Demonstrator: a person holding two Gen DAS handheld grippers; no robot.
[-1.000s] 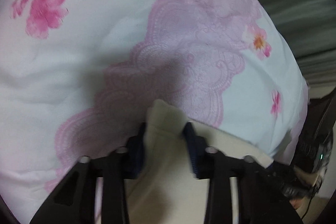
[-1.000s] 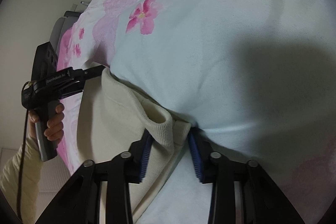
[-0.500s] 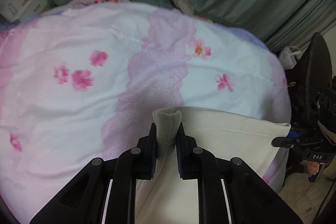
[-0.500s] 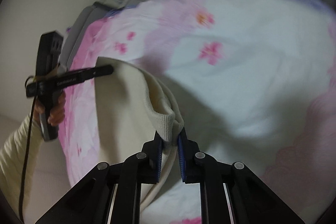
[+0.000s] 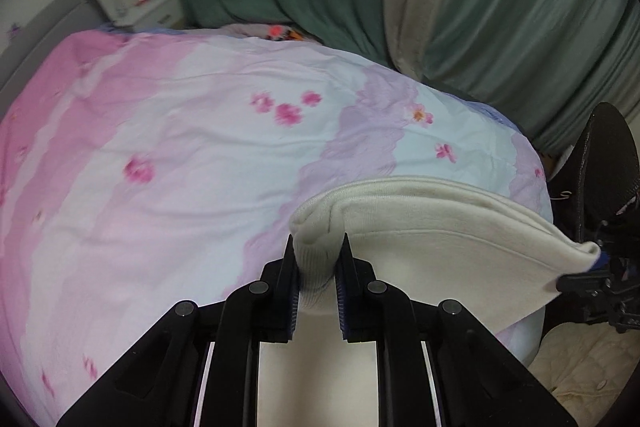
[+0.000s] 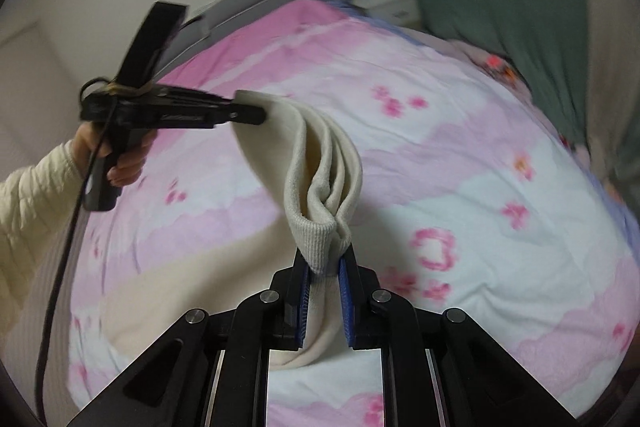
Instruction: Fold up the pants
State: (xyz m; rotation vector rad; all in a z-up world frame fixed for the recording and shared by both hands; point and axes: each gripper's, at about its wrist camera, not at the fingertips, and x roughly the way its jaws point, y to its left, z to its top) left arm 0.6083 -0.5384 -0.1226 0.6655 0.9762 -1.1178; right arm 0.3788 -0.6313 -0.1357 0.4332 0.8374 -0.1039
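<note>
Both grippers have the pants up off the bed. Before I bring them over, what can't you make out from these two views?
- Lower part of the pants: left wrist view, hidden behind the left gripper.
- Hanging part of the pants: right wrist view, hidden behind the right gripper.
- Bedspread: right wrist view, smeared by motion blur.
- Items on the far nightstand: left wrist view, too small to identify.

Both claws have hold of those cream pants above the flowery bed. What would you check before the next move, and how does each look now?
1. Left gripper clamps the ribbed cuff of the cream pants: ok.
2. Right gripper clamps the other ribbed end: ok.
3. Held edge spans between grippers without twist: ok.
4. Layers aligned at the right grip: not ok, bunched.
5. Lower pants free of the floral duvet: cannot tell.
</note>
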